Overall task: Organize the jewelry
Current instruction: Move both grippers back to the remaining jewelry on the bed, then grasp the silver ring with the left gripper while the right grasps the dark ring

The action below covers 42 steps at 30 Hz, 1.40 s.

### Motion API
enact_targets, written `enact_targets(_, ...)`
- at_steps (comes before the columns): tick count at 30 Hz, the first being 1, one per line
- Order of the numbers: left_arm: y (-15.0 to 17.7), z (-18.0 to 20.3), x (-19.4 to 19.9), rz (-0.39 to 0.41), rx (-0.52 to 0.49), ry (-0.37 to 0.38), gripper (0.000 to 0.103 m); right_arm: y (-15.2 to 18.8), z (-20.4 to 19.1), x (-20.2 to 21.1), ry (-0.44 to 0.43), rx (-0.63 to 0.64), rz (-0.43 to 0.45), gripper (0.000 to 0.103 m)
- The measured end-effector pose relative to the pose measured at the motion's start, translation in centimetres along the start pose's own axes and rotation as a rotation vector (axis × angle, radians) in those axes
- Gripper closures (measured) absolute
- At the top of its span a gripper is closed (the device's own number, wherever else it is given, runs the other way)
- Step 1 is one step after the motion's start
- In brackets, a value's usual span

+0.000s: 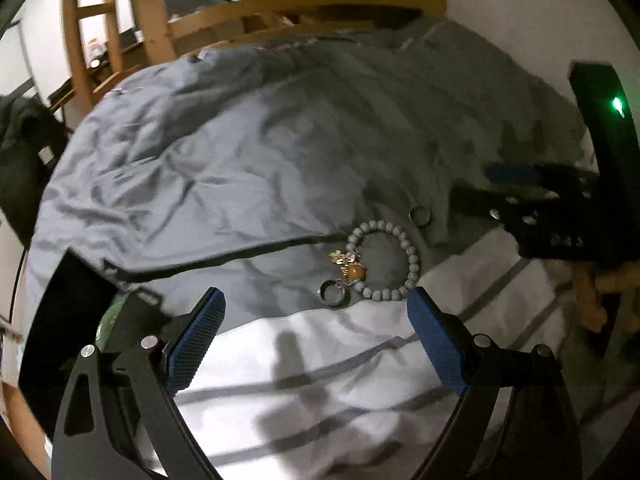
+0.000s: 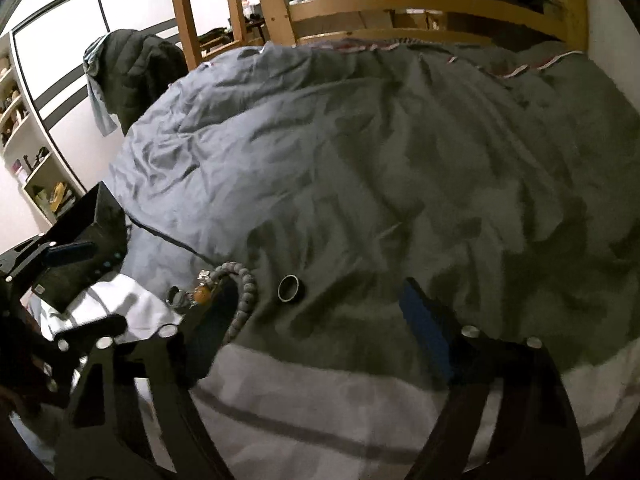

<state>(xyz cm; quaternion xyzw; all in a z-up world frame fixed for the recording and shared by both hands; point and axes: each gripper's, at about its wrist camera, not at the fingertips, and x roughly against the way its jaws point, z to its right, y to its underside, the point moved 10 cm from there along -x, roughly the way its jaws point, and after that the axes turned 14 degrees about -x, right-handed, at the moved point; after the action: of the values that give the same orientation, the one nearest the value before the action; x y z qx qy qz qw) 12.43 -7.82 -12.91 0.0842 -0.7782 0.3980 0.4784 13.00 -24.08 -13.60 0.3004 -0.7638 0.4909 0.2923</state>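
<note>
On the wrinkled grey duvet (image 1: 240,160) of a bed lie three pieces of jewelry close together: a round bracelet of pale grey beads with an amber bead and a small gold charm (image 1: 384,260), a dark metal ring (image 1: 333,290) just beside its charm, and a second silver-edged dark ring (image 1: 420,214) a little apart on the far side of the bracelet. The left hand-held gripper with blue textured pads (image 1: 316,300) is wide open and holds nothing; the dark ring lies almost exactly between its fingertips, just ahead of them, and the bracelet is a little to the right of this line, with its near edge close to the right pad. The bracelet lies flat, so it has no real long axis; the gripper would meet its bead ring from the side. The right hand-held gripper (image 2: 320,292) is also open and empty; the silver-edged ring (image 2: 290,288) lies between its two fingers, nearer to the left one. I judge that the left hand is nearer to the dark ring and bracelet, and the right hand to the silver-edged ring. An open black box (image 1: 64,320) stands at the left, probably the place for the jewelry.
</note>
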Motion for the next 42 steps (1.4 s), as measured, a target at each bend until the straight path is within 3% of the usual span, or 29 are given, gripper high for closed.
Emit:
enact_targets(1, 0.0, 0.1, -0.7, -0.006, -0.008, 0.009, 0.013, -0.1, -0.3, -0.5, -0.013, 0.009, -0.001, 0.028)
enact_targets(4, -0.1, 0.5, -2.2, -0.017, -0.008, 0.047, 0.031, 0.1, -1.2, -1.4, -0.042, 0.04, -0.006, 0.033)
enact_targets(6, -0.1, 0.5, -3.0, -0.02, -0.008, 0.063, 0.045, 0.3, -1.5, -1.9, -0.084, 0.031, -0.024, 0.043)
enact_targets(10, 0.2, 0.9, -4.2, -0.04, -0.011, 0.093, 0.055, 0.6, -1.9, -2.3, -0.122, 0.048, -0.029, 0.068)
enact_targets(13, 0.4, 1.2, -4.6, -0.049, -0.015, 0.108, 0.056, 0.9, -2.5, -2.5, -0.129, 0.08, -0.032, 0.068)
enact_targets(17, 0.6, 1.4, -5.0, -0.058, -0.021, 0.113, 0.057, 1.5, -1.9, -4.2, -0.06, 0.1, -0.056, 0.067)
enact_targets(22, 0.9, 1.4, -5.3, -0.065, -0.019, 0.116, 0.071, 1.8, -2.2, -5.2, -0.015, 0.148, -0.057, 0.067)
enact_targets(23, 1.0, 1.3, -5.4, -0.069, -0.017, 0.113, 0.079, 1.9, -2.2, -5.3, -0.007, 0.157, -0.06, 0.068)
enact_targets(32, 1.0, 1.4, -5.2, -0.069, -0.021, 0.113, 0.083, 1.7, -2.2, -4.7, -0.014, 0.157, -0.034, 0.088)
enact_targets(42, 0.6, 0.5, -4.2, -0.048, 0.01, 0.101, 0.083, 0.5, -2.5, -2.9, -0.074, 0.122, 0.028, 0.091)
